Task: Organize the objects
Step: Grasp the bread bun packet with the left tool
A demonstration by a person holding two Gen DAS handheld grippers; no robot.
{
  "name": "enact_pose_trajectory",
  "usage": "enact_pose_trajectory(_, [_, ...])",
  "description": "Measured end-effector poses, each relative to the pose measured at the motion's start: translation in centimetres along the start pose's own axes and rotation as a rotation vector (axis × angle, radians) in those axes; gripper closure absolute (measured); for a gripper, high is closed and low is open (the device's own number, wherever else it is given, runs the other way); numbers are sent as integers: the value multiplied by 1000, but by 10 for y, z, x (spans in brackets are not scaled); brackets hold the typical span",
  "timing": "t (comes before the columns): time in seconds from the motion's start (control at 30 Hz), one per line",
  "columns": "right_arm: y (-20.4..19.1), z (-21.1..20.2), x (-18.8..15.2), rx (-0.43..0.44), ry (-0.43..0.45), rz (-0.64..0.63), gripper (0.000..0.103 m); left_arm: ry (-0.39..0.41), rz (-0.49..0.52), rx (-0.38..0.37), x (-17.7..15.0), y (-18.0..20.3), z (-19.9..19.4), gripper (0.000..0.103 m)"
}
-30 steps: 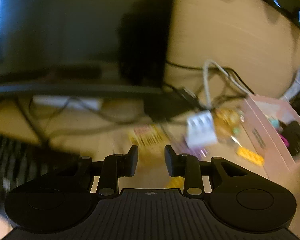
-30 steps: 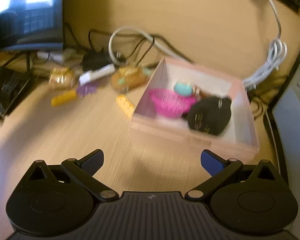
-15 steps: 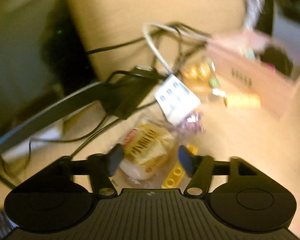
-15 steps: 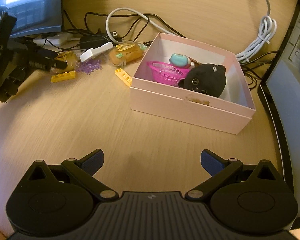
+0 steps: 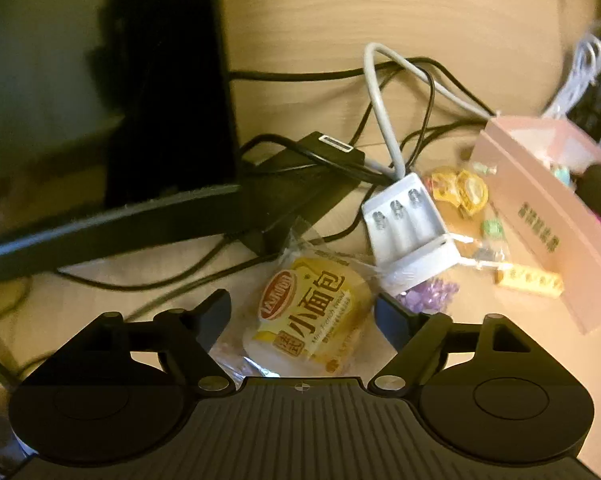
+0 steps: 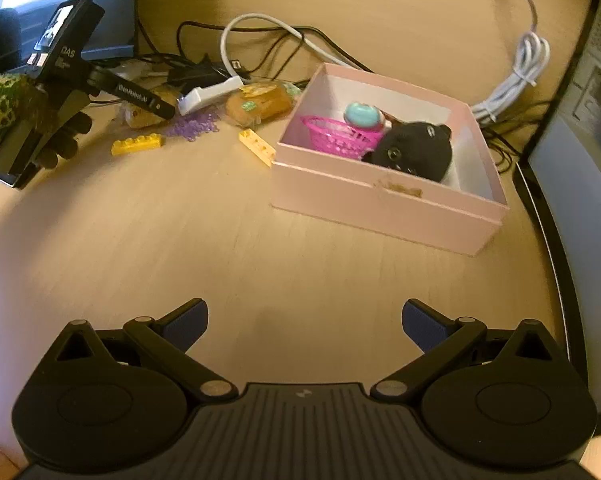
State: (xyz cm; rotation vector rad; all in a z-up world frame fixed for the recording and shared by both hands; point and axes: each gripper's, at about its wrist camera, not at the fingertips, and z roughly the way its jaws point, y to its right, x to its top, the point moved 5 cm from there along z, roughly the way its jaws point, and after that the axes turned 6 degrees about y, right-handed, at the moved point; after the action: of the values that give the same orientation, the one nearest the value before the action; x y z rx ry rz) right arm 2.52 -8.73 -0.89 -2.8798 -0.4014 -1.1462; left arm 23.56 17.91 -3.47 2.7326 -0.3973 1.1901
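- The left claw (image 5: 302, 314) stands spread around a small bread roll in a clear wrapper with a yellow and red label (image 5: 314, 320); the roll lies on the light wooden table (image 6: 228, 240) between the two fingers, and whether the pads touch the wrapper cannot be told.
- Just beyond the roll lies a white plastic battery charger with three slots (image 5: 410, 228), its grey cable (image 5: 380, 100) looping back among thin black cables (image 5: 300, 74).
- Beside the charger's near end sits a heap of small purple beads (image 5: 428, 294), and to the right of them a yellow toy building brick (image 5: 530, 280) close against the pink box.
- A second wrapped brown bun (image 6: 260, 104) lies just beside the far left corner of the box.
- The open pink cardboard box (image 6: 380, 204) stands on the table and holds a black plush toy (image 6: 416, 152), a magenta plastic basket (image 6: 336, 136) and a teal round toy (image 6: 362, 114) behind the basket.
- Another yellow brick (image 6: 137, 145) lies apart on the table, nearer the left claw.
- The right claw (image 6: 304, 324) is spread wide and holds nothing, hovering over bare table in front of the box.
- A bundled white cord (image 6: 520, 76) lies behind the box.
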Motion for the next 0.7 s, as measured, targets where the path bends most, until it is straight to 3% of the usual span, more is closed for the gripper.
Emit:
enact_pose_trajectory(0.03, [2, -1, -2, -1, -1, 4, 0, 2, -14, -11, 0, 0, -3, 35])
enact_pose_trajectory(0.13, [7, -5, -5, 1, 1, 7, 0, 7, -59, 5, -3, 6, -17, 44])
enact_pose_trajectory(0.33, [10, 0, -3, 30, 7, 8, 0, 20, -192, -37, -28, 29, -67, 45])
enact_pose_trajectory(0.47, [0, 5, 4, 76, 25, -10, 0, 23, -342, -33, -56, 43, -107, 46])
enact_pose_trajectory(0.57, [-13, 9, 13, 110, 56, -51, 0, 31, -433, -1, -76, 48, -141, 46])
enact_pose_trajectory(0.7, [-38, 25, 31, 188, 63, -77, 0, 9, -471, 97, -101, 52, -178, 46])
